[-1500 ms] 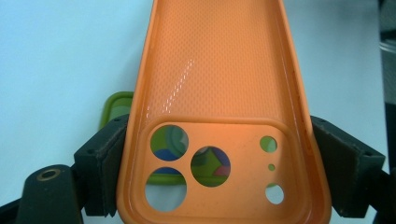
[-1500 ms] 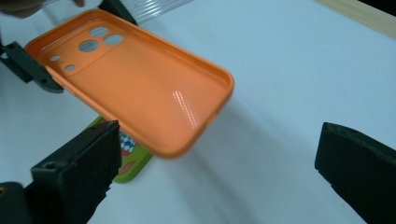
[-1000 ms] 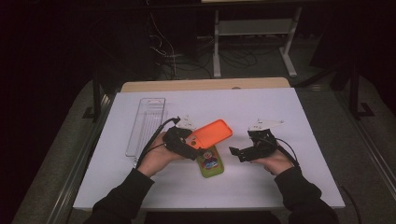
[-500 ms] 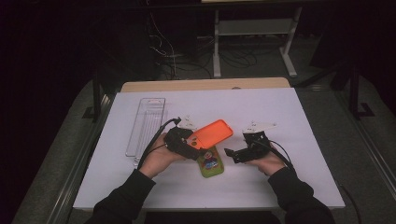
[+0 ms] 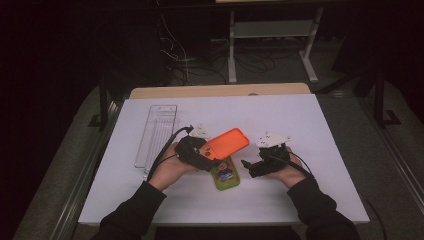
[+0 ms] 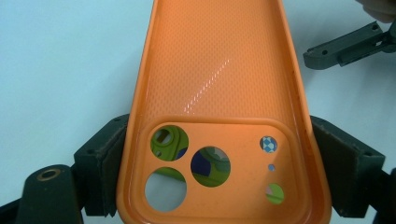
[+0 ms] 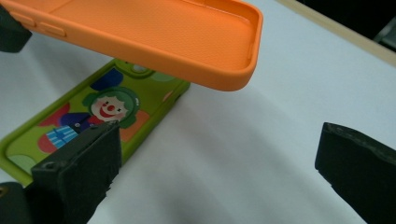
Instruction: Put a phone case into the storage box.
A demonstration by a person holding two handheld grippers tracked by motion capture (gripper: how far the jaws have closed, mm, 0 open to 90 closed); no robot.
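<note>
My left gripper (image 5: 202,157) is shut on an orange phone case (image 5: 227,142), gripping its camera-hole end and holding it tilted above the table. In the left gripper view the jaws press both long sides of the orange case (image 6: 219,84), inner face up. Below it a green phone case with a clown picture (image 5: 226,175) lies flat on the white table. My right gripper (image 5: 250,167) is just right of the green case, open, with nothing between its jaws. The right gripper view has the orange case (image 7: 154,32) hovering over the green case (image 7: 107,112).
A clear plastic tray (image 5: 156,132) lies on the left of the white table top (image 5: 300,115). A wooden edge (image 5: 220,91) runs along the far side. Cables trail from both grippers towards the person's hands.
My right gripper has shifted slightly left, closer to the two cases. My left gripper and the orange case have stayed put.
</note>
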